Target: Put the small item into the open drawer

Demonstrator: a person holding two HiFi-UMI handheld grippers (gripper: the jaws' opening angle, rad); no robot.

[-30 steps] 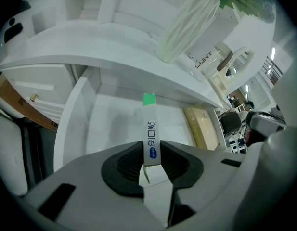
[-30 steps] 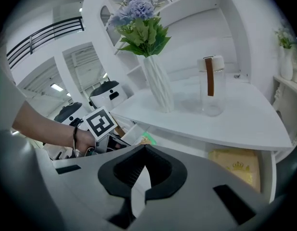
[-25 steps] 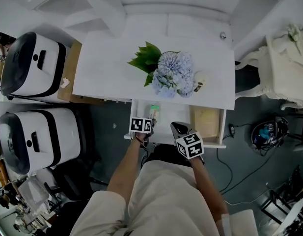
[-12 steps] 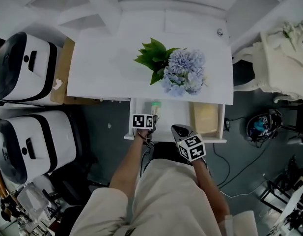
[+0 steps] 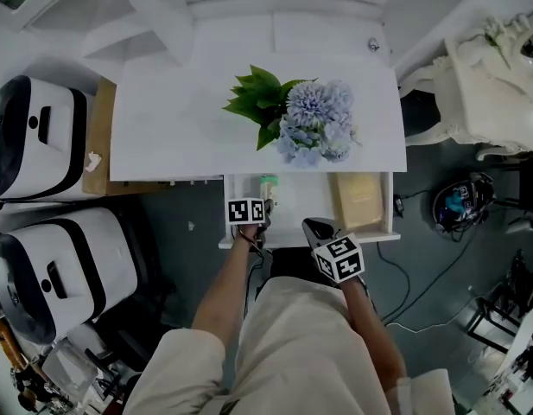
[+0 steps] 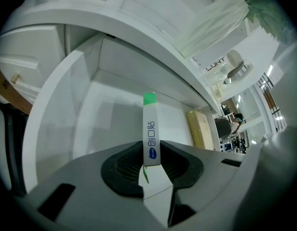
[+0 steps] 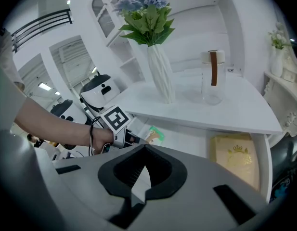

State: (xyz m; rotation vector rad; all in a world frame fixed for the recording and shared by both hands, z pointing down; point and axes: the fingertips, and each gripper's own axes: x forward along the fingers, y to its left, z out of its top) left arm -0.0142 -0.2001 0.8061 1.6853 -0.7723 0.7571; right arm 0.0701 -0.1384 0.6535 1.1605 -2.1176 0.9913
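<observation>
- Left claw (image 6: 151,163): we record it clamped on the lower end of a slim white packet with a green end (image 6: 150,129). The packet carries blue upright print reading "创口贴" above a small blue oval mark.
- Packet: its green end reaches over the left part of the open white drawer (image 5: 305,240); we cannot tell whether it touches the floor.
- Right claw (image 7: 138,179): closed and empty, at the drawer's front rim.
- Yellow box with a gold crown crest (image 7: 235,160): lies in the drawer's right part; we read no words on it.
- Compared with a second ago: both claws and the packet are in the same places.
</observation>
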